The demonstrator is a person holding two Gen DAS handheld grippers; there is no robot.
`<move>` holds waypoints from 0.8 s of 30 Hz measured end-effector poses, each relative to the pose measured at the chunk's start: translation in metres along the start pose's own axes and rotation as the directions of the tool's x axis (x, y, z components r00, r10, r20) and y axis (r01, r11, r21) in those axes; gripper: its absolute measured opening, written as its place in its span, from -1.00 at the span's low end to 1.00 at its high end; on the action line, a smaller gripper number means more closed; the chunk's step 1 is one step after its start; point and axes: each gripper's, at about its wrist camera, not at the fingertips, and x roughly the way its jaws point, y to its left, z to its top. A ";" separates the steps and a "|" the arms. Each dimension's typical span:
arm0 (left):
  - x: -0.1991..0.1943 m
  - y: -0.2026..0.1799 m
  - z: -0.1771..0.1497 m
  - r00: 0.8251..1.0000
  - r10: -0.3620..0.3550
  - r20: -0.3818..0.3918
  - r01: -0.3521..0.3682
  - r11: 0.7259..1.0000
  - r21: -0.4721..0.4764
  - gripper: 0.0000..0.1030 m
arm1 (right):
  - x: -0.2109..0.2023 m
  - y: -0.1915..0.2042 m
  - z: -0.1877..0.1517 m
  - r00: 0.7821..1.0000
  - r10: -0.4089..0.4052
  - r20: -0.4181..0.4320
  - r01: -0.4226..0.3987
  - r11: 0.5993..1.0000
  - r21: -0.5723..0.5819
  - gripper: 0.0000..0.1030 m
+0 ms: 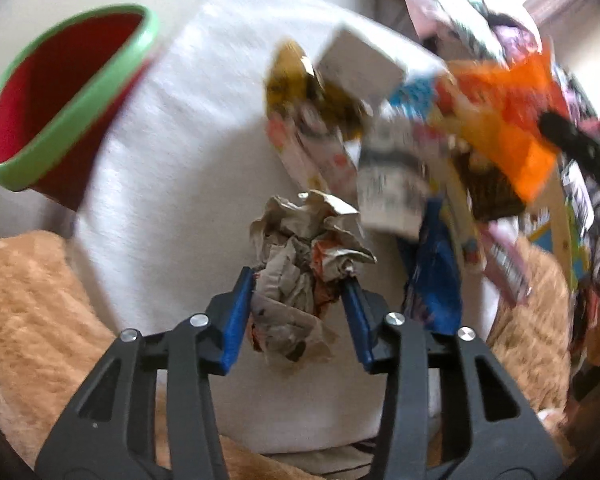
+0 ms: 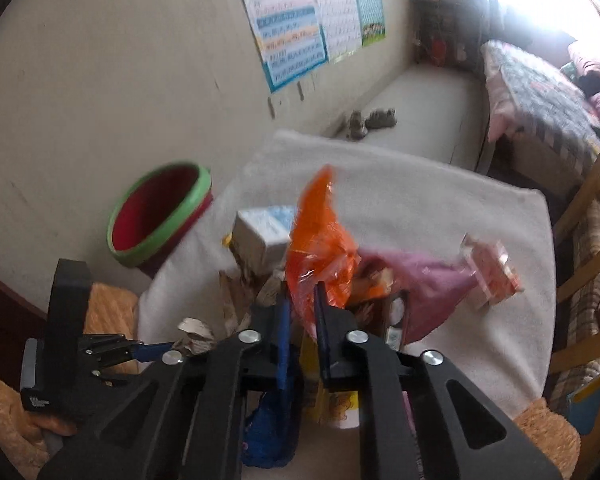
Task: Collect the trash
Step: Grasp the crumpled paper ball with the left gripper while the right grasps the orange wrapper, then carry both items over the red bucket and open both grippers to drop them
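Observation:
My left gripper is shut on a crumpled brown paper ball, held above the white towel. It also shows in the right wrist view. My right gripper is shut on an orange plastic wrapper; the wrapper also shows in the left wrist view. A red bin with a green rim stands to the left, and also shows in the right wrist view. More trash lies on the towel: a white carton, a yellow wrapper, a blue bag.
A pink bag and a pink-white carton lie on the towel at the right. Tan plush fabric lies under the towel. A bed, a wooden frame and wall posters stand beyond.

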 end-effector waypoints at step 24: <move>-0.090 0.159 0.062 0.902 0.243 0.358 -0.111 0.930 -0.351 -0.19 | 0.018 0.112 0.071 0.974 0.211 0.081 -0.205 0.976 -0.079 -0.88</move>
